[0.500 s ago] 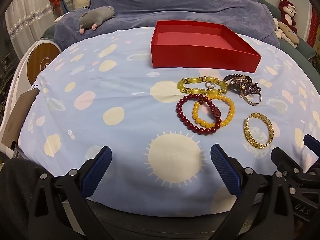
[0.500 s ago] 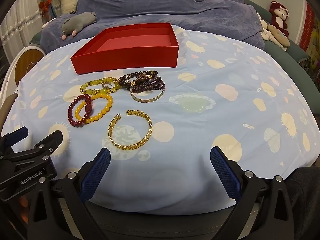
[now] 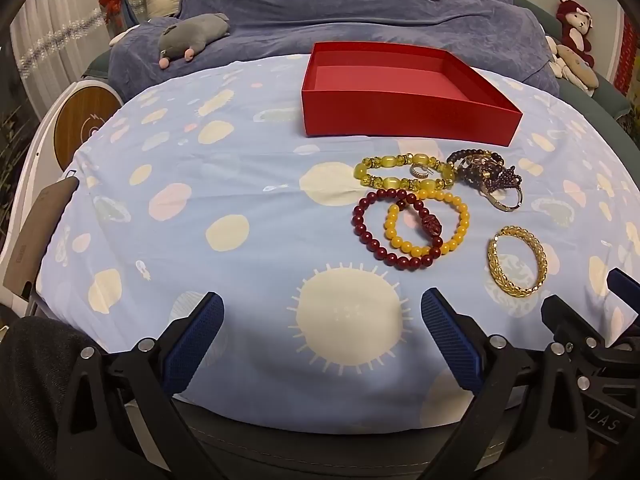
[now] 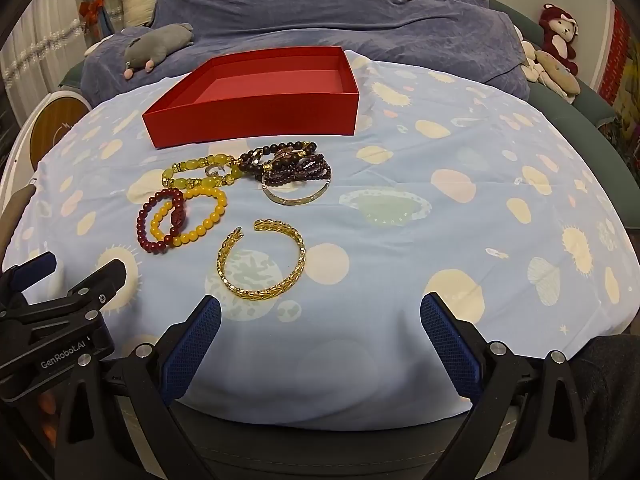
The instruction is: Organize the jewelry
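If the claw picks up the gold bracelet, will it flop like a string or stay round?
The gold bracelet will probably stay round: it lies as an open hoop with a gap, like a stiff cuff. Its shiny woven surface may be slippery between the claw's pads. It lies flat on the soft bedsheet, so it likely won't roll, though sliding a finger beneath could be fiddly.

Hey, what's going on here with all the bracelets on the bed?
A person is about to sort jewelry with two hand-held grippers. The left hand-held gripper and right hand-held gripper both hover open near the front edge of the patterned sheet, holding nothing. The red box sits empty behind the pile. The gold chain bracelet lies apart, nearest the right gripper. The dark red bead bracelet and yellow bead bracelet overlap; nothing has gone into the box yet.
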The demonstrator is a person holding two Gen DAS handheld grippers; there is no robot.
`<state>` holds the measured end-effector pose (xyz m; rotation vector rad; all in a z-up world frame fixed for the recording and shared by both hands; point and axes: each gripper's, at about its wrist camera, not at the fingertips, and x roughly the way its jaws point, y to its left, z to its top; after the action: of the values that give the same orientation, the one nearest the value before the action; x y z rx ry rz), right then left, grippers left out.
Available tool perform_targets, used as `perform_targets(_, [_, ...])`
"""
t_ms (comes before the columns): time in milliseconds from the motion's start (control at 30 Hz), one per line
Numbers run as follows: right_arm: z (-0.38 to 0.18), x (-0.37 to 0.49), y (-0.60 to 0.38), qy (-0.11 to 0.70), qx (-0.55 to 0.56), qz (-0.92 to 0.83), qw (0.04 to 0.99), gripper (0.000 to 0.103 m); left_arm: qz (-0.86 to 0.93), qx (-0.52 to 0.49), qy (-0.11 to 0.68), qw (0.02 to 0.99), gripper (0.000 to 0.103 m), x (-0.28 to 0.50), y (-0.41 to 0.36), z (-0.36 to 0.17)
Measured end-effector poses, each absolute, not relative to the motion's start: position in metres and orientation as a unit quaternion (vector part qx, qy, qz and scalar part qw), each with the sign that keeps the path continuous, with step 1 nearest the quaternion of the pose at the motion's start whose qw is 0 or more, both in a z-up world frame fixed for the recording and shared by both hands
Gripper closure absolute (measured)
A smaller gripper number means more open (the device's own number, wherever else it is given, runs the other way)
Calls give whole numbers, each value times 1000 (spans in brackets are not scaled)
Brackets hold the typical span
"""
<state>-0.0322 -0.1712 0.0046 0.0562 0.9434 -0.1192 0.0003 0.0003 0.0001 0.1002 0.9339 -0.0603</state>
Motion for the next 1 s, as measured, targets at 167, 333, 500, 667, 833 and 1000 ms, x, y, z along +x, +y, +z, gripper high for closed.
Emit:
perform_targets(167, [4,-32,-172,454,26,-57,889,7,-28,48,449,892,9,0,0,0])
perform_targets(333, [4,-32,-172,454,27,-58,889,7,-27,47,450,891,9,0,1,0])
perform_targets(500, [4,-32,-172,454,26,-58,889,7,-28,48,449,892,9,0,1,0])
perform_targets(667, [4,-32,-171,454,25,-58,889,7,-28,48,450,892,9,0,1,0])
perform_targets(833, [4,-32,-171,454,26,-58,889,7,-28,49,449,892,9,1,2,0])
perform_targets(1000, [4,-32,-171,454,25,-58,889,7,-28,49,449,892,9,3,1,-1])
